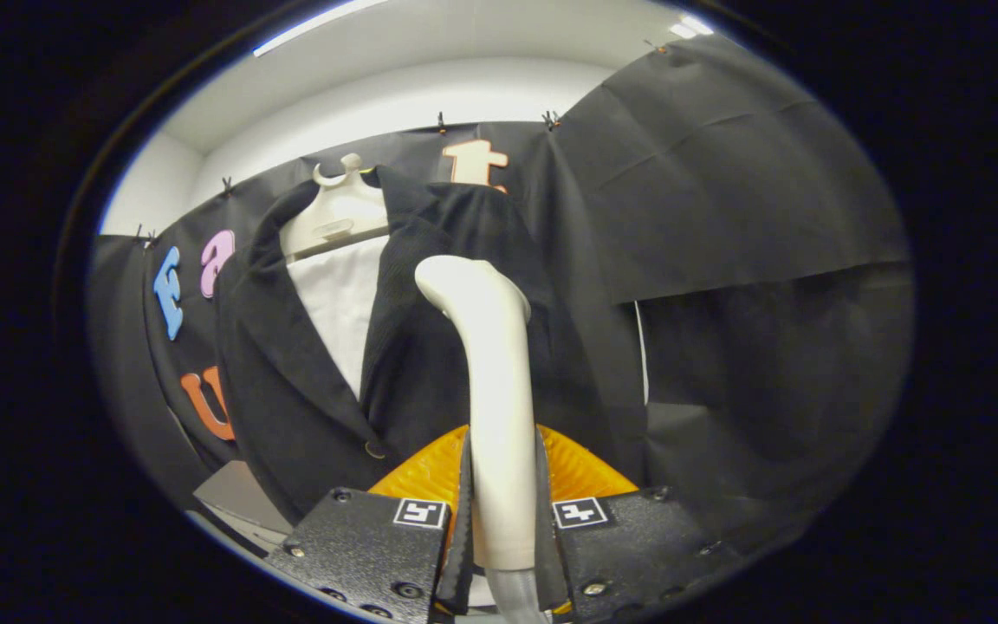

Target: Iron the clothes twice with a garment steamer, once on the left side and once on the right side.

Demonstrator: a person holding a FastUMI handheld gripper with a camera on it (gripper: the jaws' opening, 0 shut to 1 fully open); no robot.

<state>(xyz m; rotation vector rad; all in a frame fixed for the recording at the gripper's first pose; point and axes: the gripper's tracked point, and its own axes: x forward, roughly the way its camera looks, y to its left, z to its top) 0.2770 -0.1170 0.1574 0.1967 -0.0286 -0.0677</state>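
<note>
Both tongs point(503, 511) fingers against steamer point(490, 381).

My gripper point(503, 520) clamped both sides on white steamer handle point(499, 416). Steamer head point(464, 282) up against dark jacket point(430, 347) on hanger point(339, 217), white shirt point(343, 303) inside.

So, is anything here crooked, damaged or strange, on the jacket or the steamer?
Nothing stands out. The black jacket hangs on its hanger, open over a white shirt, with no visible damage. The gripper is shut on the steamer, both fingers pressing its handle, its head raised toward the jacket.
</note>
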